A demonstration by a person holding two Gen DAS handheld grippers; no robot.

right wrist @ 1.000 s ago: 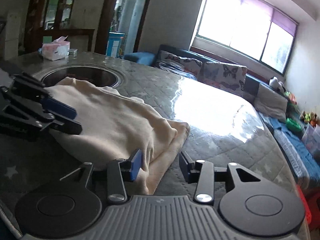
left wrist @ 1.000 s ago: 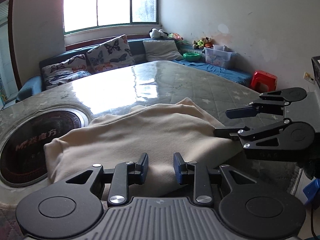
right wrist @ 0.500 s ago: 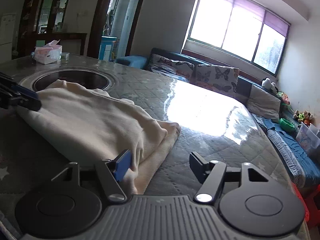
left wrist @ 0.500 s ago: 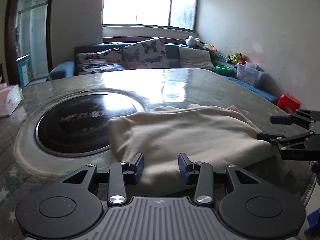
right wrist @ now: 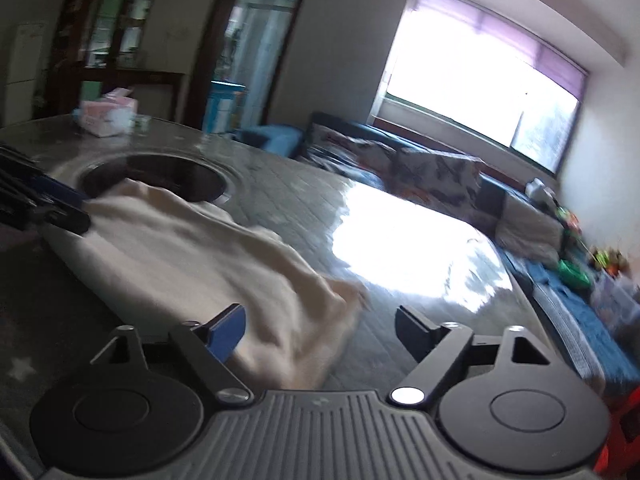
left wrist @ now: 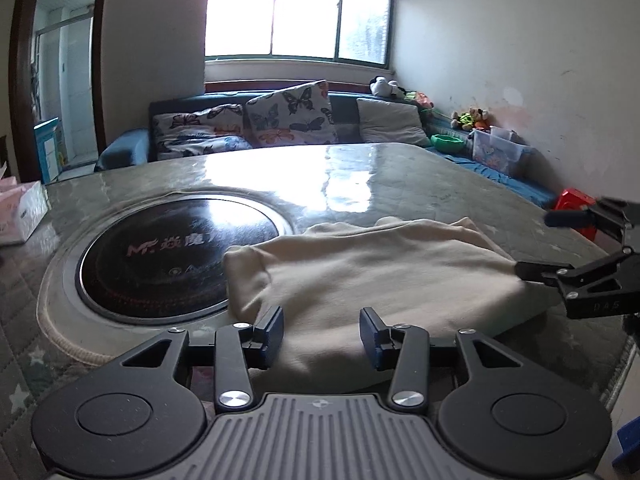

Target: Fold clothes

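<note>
A cream garment [left wrist: 372,276] lies folded in a thick bundle on the glass-topped table [left wrist: 360,176]. My left gripper [left wrist: 322,334] is open over the bundle's near edge, with nothing between its fingers. My right gripper [right wrist: 320,330] is open wide at the bundle's right end [right wrist: 224,280], holding nothing. In the left wrist view the right gripper [left wrist: 560,244] shows at the bundle's right edge. In the right wrist view the left gripper [right wrist: 48,208] shows at the bundle's far left corner. The right wrist view is blurred.
A round black inset hotplate [left wrist: 176,256] sits in the table left of the garment. A tissue box [left wrist: 18,212] stands at the far left. A sofa with butterfly cushions [left wrist: 288,116] runs behind the table. A red stool [left wrist: 576,208] is at the right.
Both grippers have opened wider and pulled back a little from the garment. The left gripper has swung left, so the hotplate now shows. The garment lies still.
</note>
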